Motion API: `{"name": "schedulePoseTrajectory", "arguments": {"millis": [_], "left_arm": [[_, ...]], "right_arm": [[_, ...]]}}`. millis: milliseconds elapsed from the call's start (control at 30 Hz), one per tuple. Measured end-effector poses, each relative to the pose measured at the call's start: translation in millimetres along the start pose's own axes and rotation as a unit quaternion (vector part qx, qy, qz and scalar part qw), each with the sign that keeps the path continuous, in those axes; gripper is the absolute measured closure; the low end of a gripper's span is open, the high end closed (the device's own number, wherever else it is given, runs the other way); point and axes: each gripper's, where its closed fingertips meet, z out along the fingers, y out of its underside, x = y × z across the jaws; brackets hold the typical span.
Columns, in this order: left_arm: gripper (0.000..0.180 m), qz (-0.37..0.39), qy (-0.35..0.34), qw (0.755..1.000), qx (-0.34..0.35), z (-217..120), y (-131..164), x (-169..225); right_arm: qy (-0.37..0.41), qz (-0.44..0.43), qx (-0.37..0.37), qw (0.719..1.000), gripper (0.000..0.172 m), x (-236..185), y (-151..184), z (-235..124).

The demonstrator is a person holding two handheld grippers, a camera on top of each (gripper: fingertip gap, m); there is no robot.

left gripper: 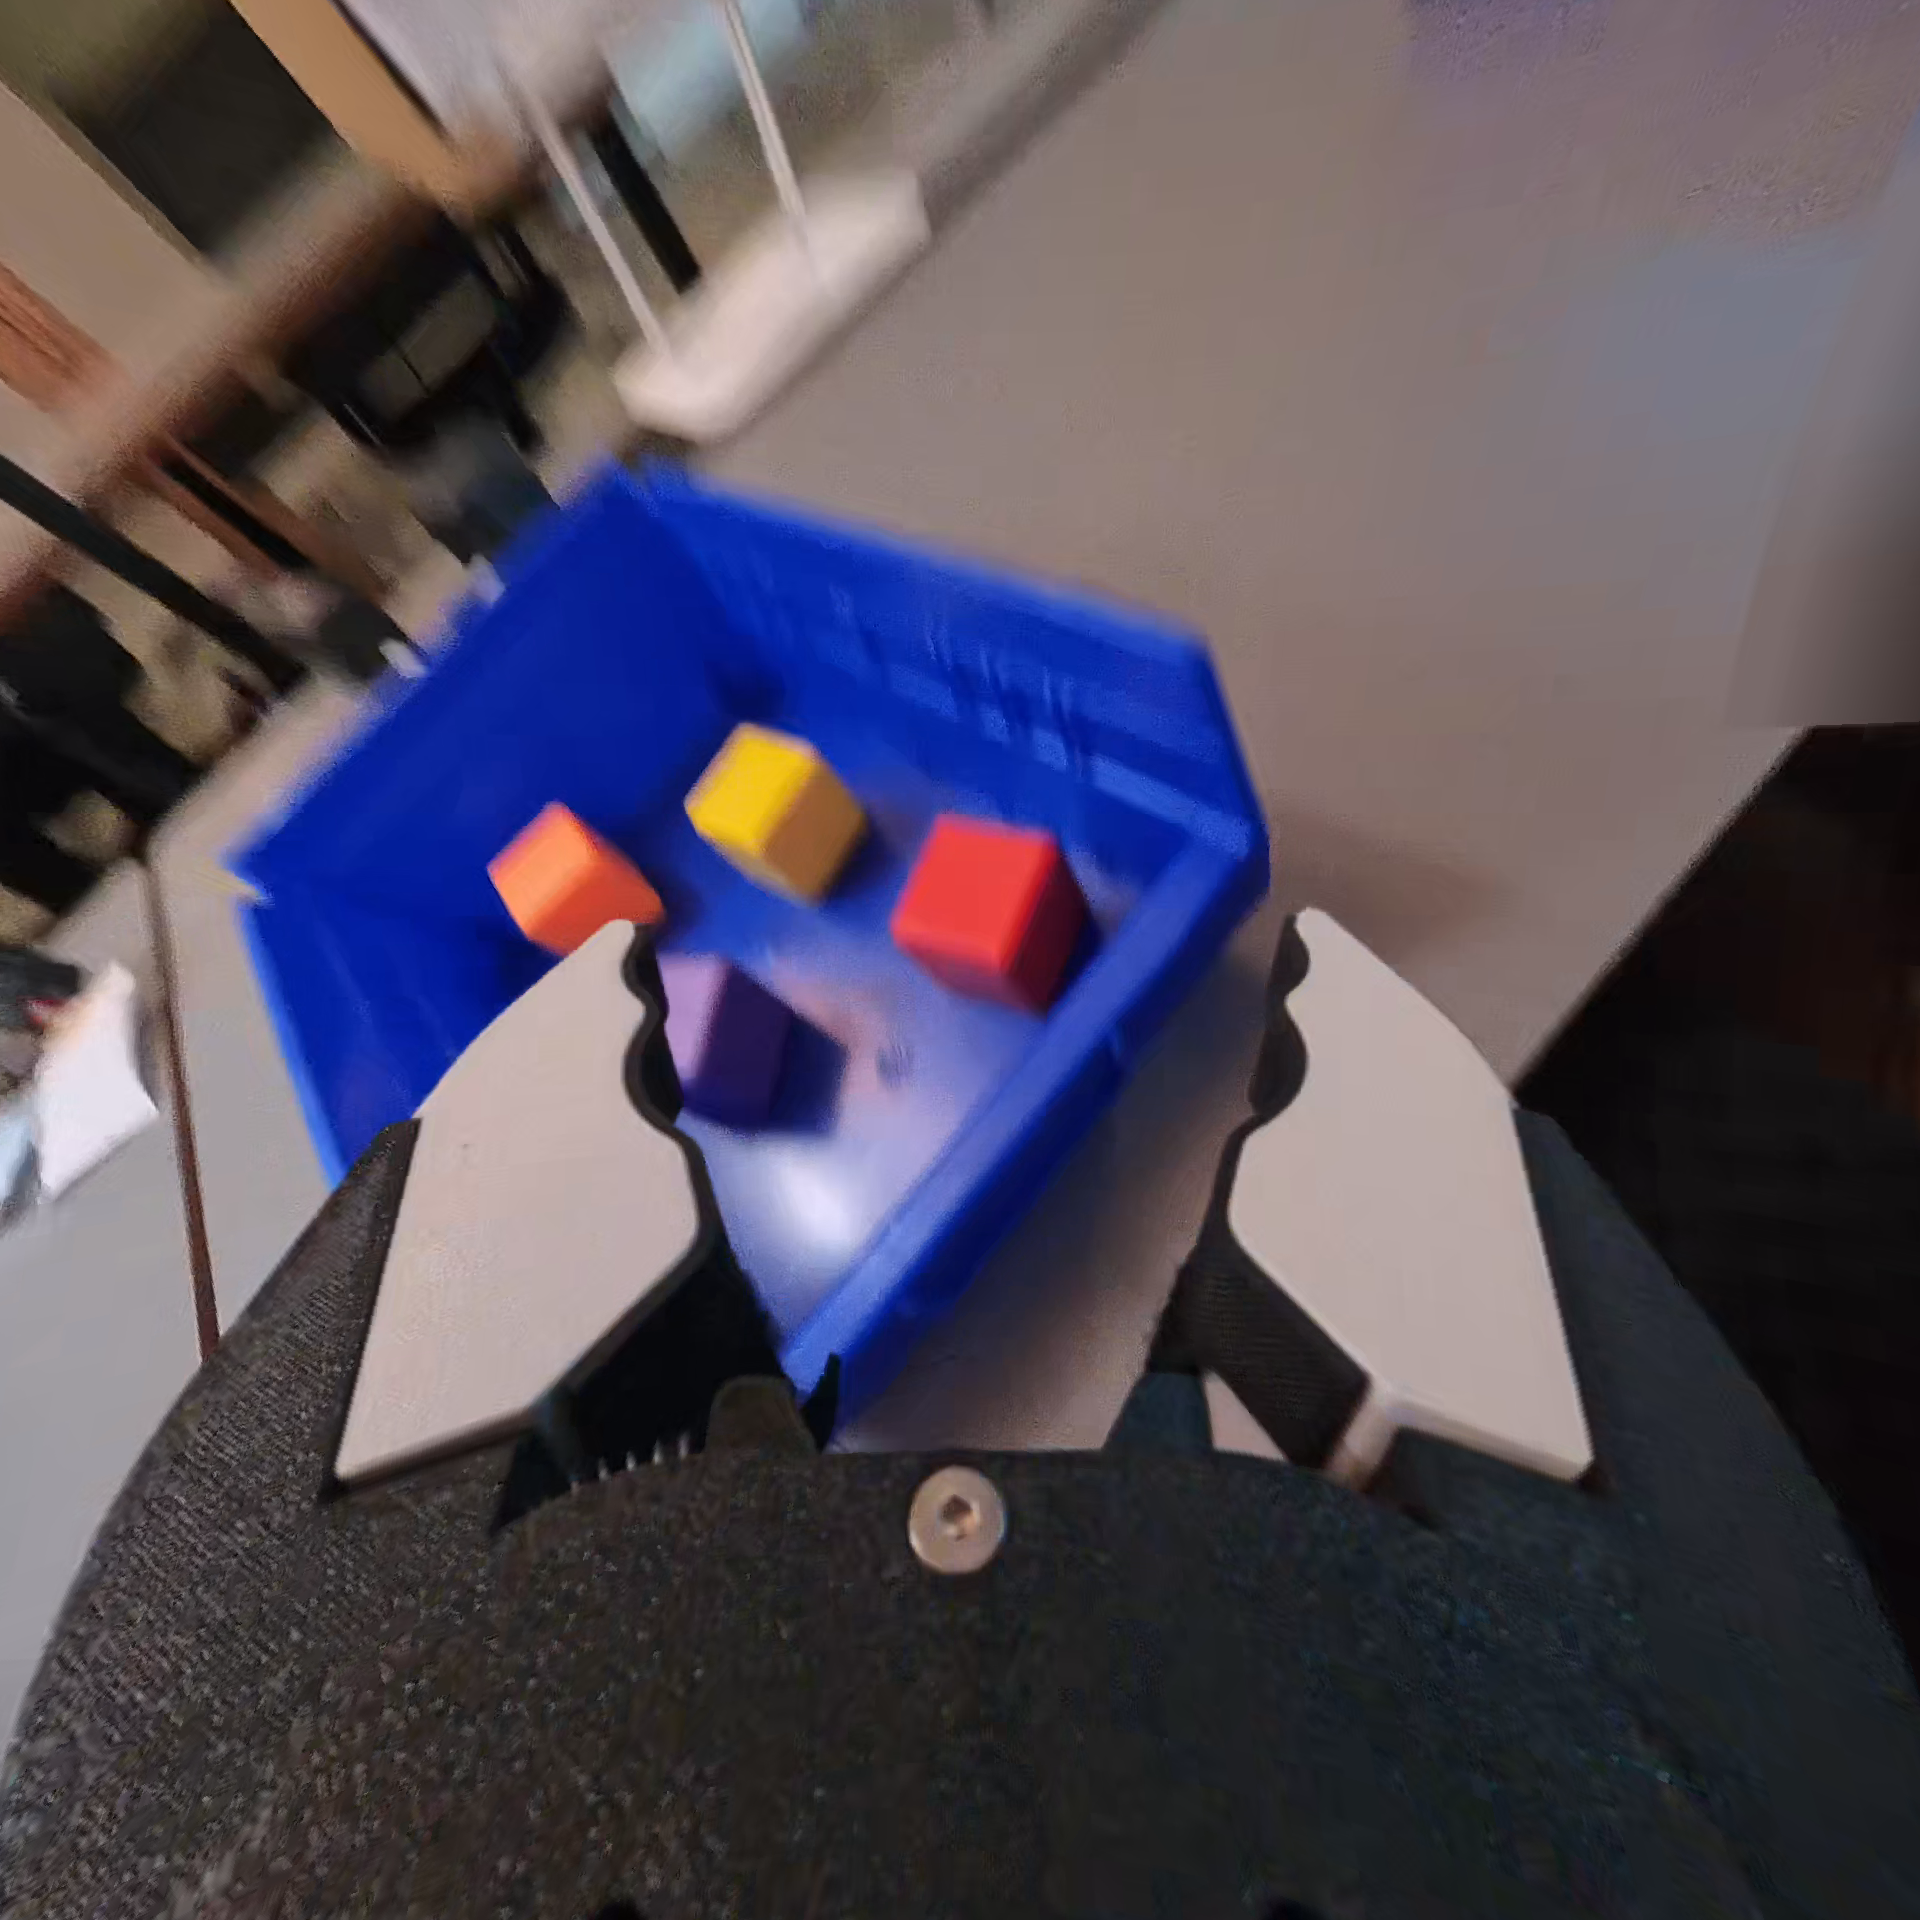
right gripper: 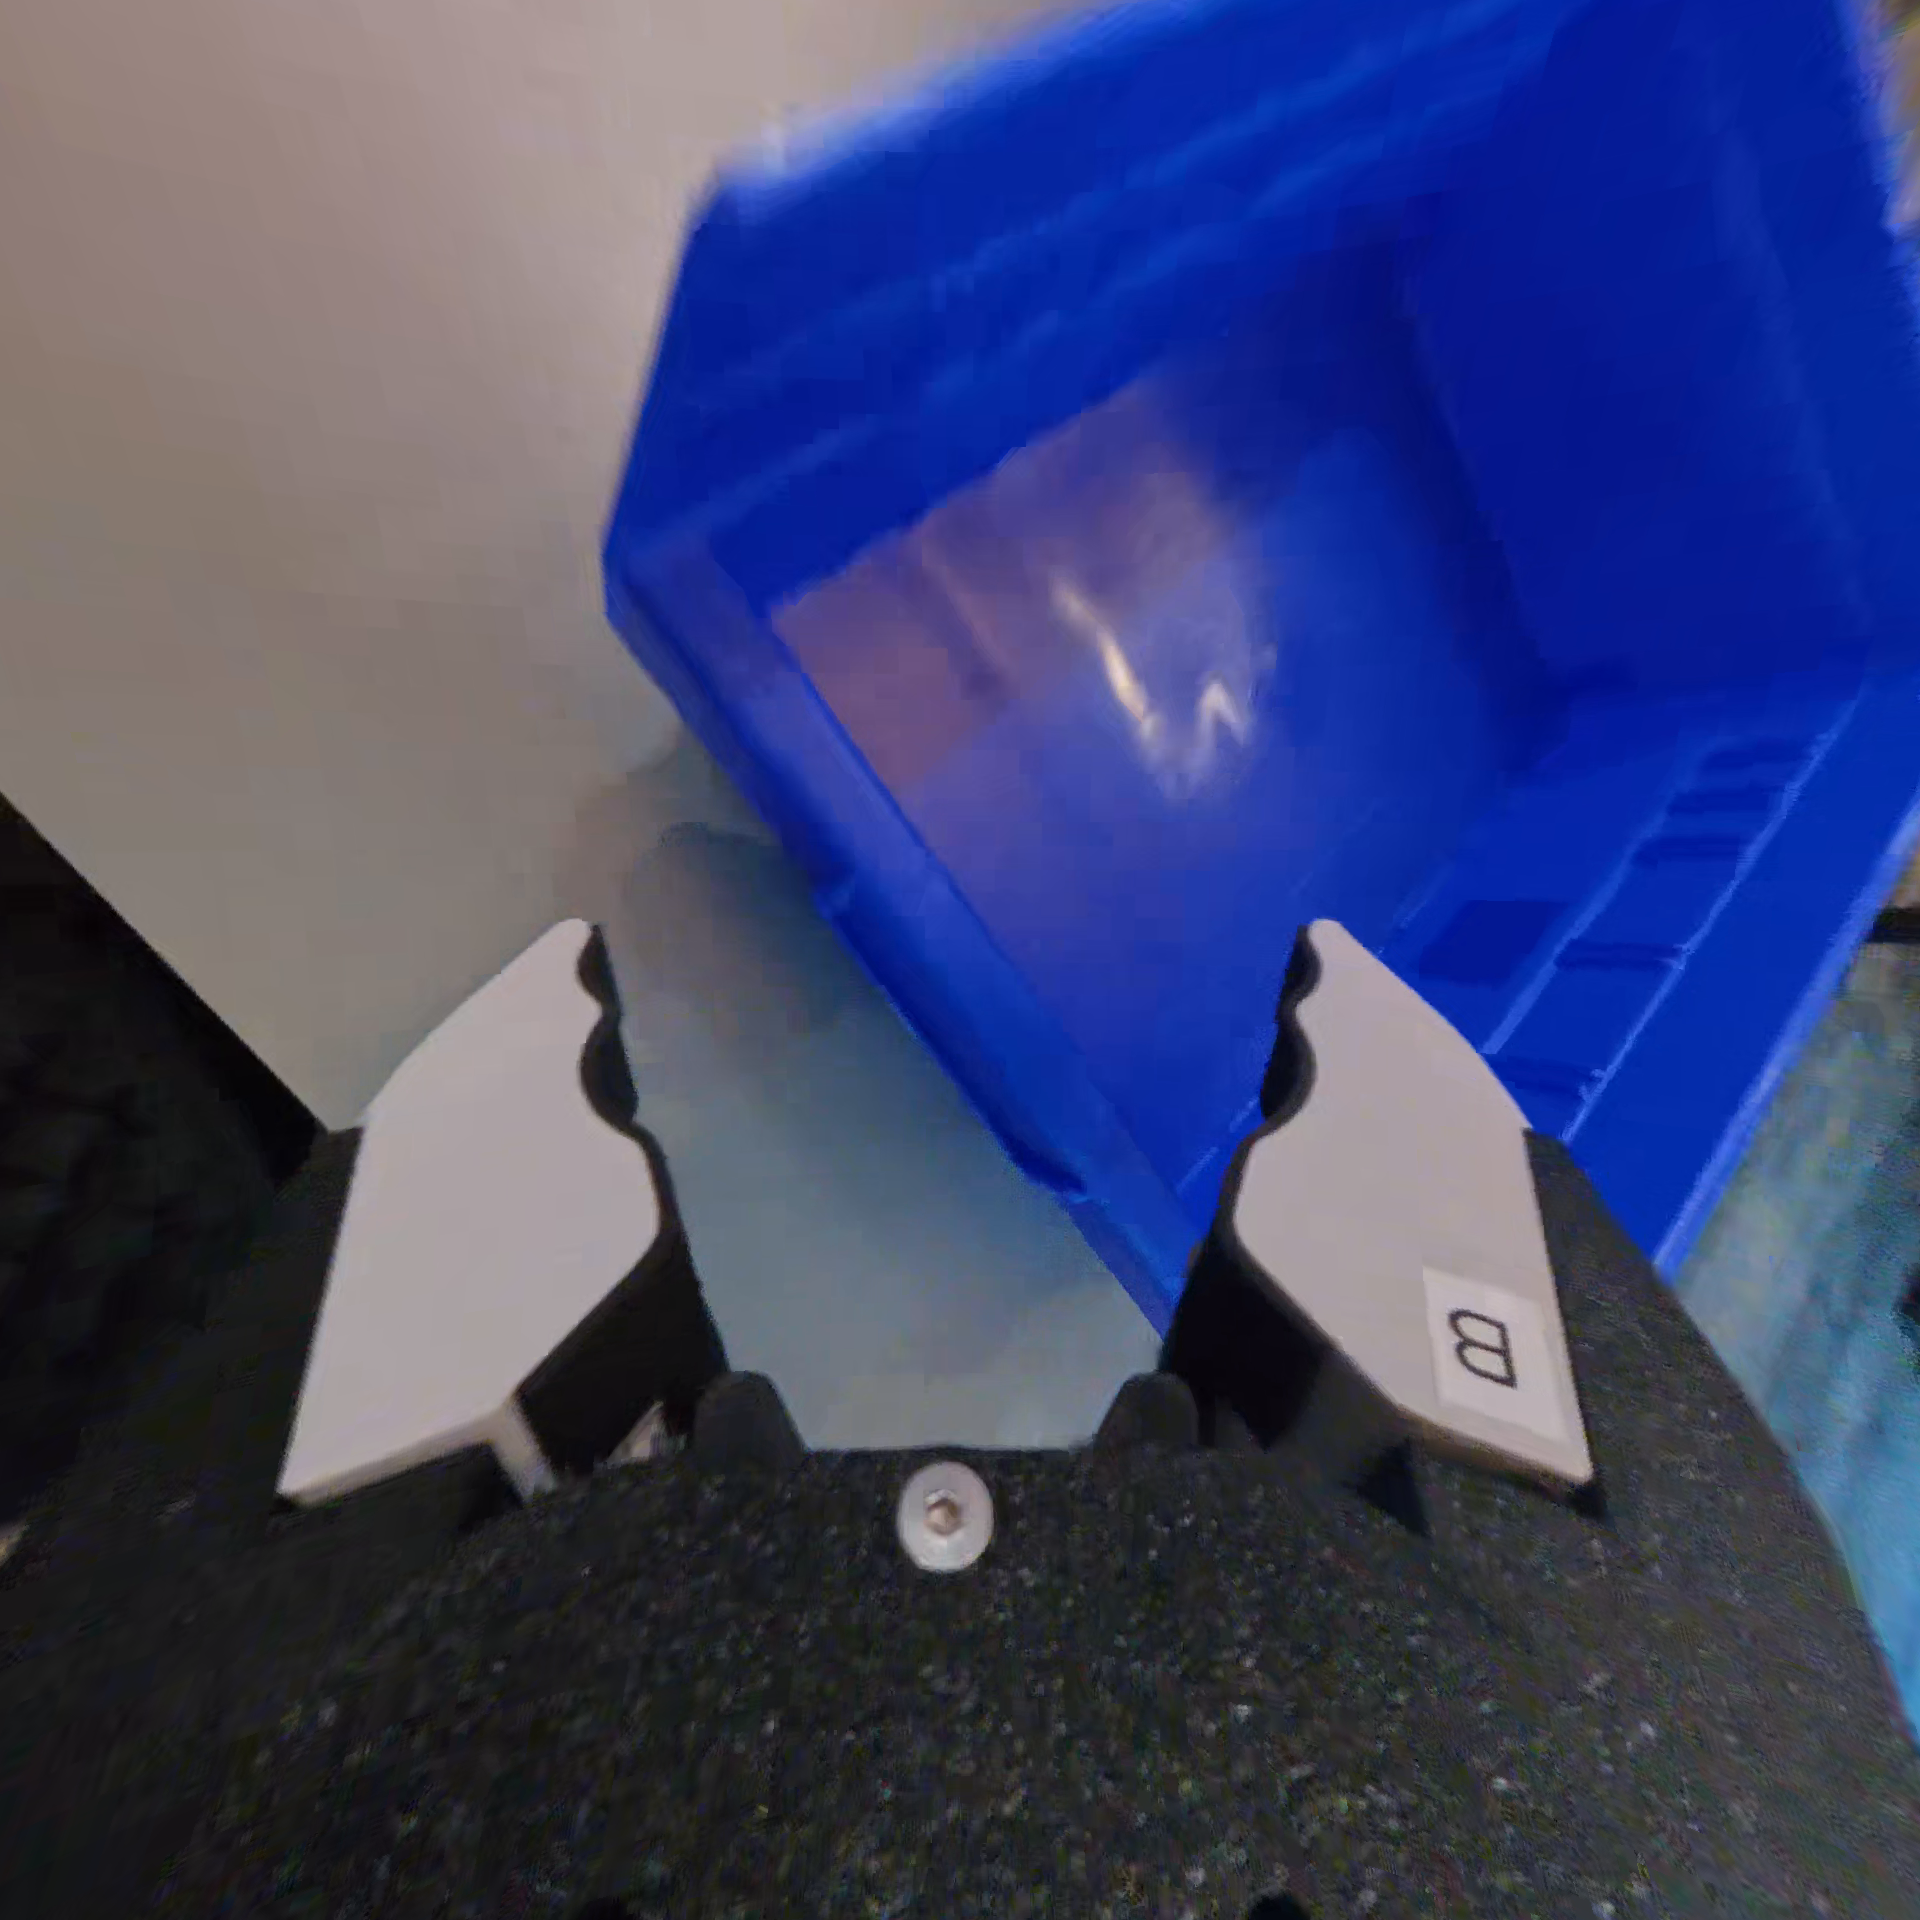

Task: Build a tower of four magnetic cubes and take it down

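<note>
Cubes, four of them, lie loose on the floor of a blue bin [left gripper: 1039,675] in my left wrist view, none stacked on another: an orange cube [left gripper: 566,878] at about ten o'clock from the bin's middle, a yellow cube [left gripper: 774,810] at twelve, a red cube [left gripper: 987,925] at three and a purple cube [left gripper: 727,1039] at seven, each apart from the others. My left gripper [left gripper: 961,935] hangs over the bin with its jaws spread wide and nothing between the pads; its left fingertip [left gripper: 613,945] overlaps the orange cube in the picture (whether it touches I cannot tell, the frame is blurred). The bin stands on a pale grey table [left gripper: 1351,416]. In the right wrist view I see a blue bin [right gripper: 1039,312] whose visible floor is bare, up at one o'clock. My right gripper [right gripper: 951,940] is likewise wide open and holds nothing, with the bin's near corner reaching in between its fingers.
</note>
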Motion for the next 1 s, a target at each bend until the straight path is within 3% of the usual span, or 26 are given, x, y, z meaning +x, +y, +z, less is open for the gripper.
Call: {"name": "schedulePoseTrajectory", "arguments": {"millis": [133,200,267,367,500,767,933,1000], "left_arm": [[0.066,-0.059,-0.044,0.975,0.211,-19,-71,-2],[0.054,-0.115,-0.017,0.955,0.274,-19,-92,3],[0.045,-0.167,0.010,0.942,0.290,-11,-101,3],[0.045,-0.177,-0.004,0.968,0.178,20,-76,-4],[0.078,-0.126,0.030,0.991,-0.024,47,-25,1],[0.106,-0.030,0.138,0.951,-0.274,64,41,-5],[0.114,0.021,0.191,0.927,-0.321,80,57,5],[0.127,0.026,0.204,0.925,-0.321,85,61,9]], "right_arm": [[0.011,0.068,0.200,0.977,0.024,-7,-69,-27],[0.003,0.073,0.292,0.954,0.024,-15,-103,-42],[0.007,0.068,0.371,0.926,0.024,-19,-133,-55],[0.010,0.063,0.461,0.885,0.024,-22,-167,-73],[-0.016,0.057,0.502,0.863,0.024,-32,-188,-77],[-0.057,0.059,0.499,0.863,0.024,-47,-192,-64],[-0.062,0.060,0.493,0.866,0.024,-50,-191,-59],[-0.065,0.057,0.491,0.867,0.024,-52,-191,-57]]}}
